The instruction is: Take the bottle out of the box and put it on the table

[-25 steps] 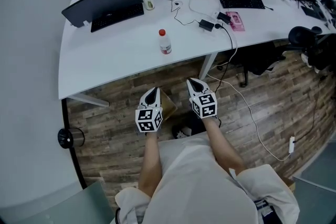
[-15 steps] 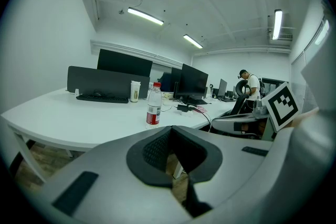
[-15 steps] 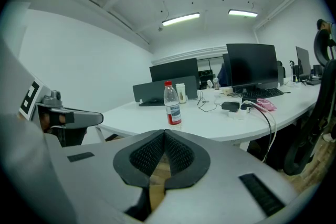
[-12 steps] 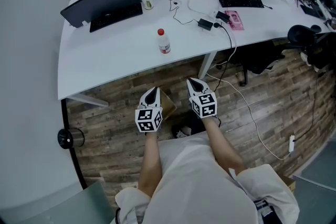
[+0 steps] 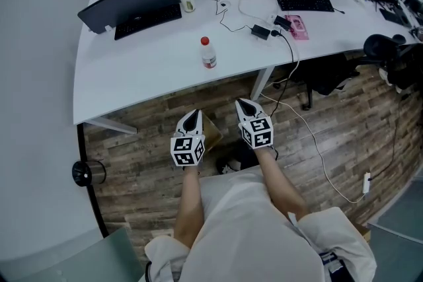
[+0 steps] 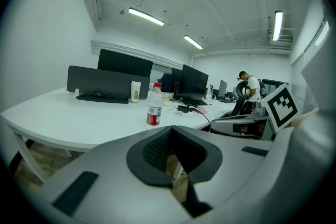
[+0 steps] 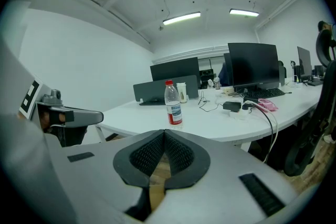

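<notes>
Bottle (image 5: 207,53) upright on table (image 5: 132,76), well apart from grippers. Left gripper (image 5: 193,113), right gripper (image 5: 242,103): jaws closed, empty. Task looks done; best leave bottle alone.

Person is wearing a pale, loose top. Left gripper (image 5: 192,114) and right gripper (image 5: 242,104) are showing smooth grey shells and black ribbed pads (image 7: 146,155), each carrying a black-and-white marker cube (image 5: 188,150).
</notes>
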Demonstrator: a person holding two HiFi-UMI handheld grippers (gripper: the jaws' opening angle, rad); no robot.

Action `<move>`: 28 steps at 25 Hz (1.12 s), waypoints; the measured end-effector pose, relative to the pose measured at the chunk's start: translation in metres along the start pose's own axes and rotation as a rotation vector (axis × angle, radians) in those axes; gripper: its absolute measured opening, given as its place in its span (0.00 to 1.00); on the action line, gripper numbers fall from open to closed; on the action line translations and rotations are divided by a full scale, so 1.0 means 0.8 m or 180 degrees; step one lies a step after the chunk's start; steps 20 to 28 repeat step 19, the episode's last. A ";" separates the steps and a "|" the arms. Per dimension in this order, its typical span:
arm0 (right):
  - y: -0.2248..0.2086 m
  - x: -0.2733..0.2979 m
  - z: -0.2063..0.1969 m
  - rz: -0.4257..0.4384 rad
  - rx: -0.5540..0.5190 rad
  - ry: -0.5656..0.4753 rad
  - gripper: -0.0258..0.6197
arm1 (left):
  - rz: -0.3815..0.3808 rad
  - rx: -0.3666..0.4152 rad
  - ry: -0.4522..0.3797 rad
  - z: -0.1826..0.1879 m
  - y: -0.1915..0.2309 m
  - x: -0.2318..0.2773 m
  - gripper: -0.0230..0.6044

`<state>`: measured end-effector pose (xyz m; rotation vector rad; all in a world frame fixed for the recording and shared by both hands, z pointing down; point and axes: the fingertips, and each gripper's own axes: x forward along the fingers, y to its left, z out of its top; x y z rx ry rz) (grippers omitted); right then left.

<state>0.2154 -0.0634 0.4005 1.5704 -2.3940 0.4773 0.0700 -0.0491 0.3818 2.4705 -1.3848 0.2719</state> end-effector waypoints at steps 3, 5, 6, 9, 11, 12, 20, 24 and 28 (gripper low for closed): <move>0.002 0.002 0.001 0.0017 -0.0017 0.0005 0.10 | 0.0009 -0.0014 -0.0003 -0.001 0.002 0.000 0.06; 0.003 0.003 0.001 0.0026 -0.0021 0.0008 0.10 | 0.0017 -0.0025 -0.0004 0.000 0.004 -0.001 0.06; 0.004 0.003 0.001 0.0028 -0.0020 0.0010 0.10 | 0.0021 -0.0028 -0.0004 0.000 0.005 -0.001 0.06; 0.004 0.004 0.000 0.0035 -0.0032 0.0016 0.10 | 0.0022 -0.0026 -0.0008 -0.001 0.006 0.000 0.06; 0.005 0.005 0.000 0.0038 -0.0041 0.0025 0.10 | 0.0011 -0.0019 -0.0011 0.000 0.005 0.001 0.06; 0.005 0.005 0.000 0.0039 -0.0041 0.0028 0.10 | 0.0005 -0.0016 -0.0010 0.000 0.004 0.001 0.06; 0.004 0.006 0.002 0.0041 -0.0040 0.0036 0.10 | -0.0004 -0.0012 -0.0005 0.005 0.004 0.003 0.06; 0.004 0.006 0.002 0.0041 -0.0040 0.0036 0.10 | -0.0004 -0.0012 -0.0005 0.005 0.004 0.003 0.06; 0.004 0.006 0.002 0.0041 -0.0040 0.0036 0.10 | -0.0004 -0.0012 -0.0005 0.005 0.004 0.003 0.06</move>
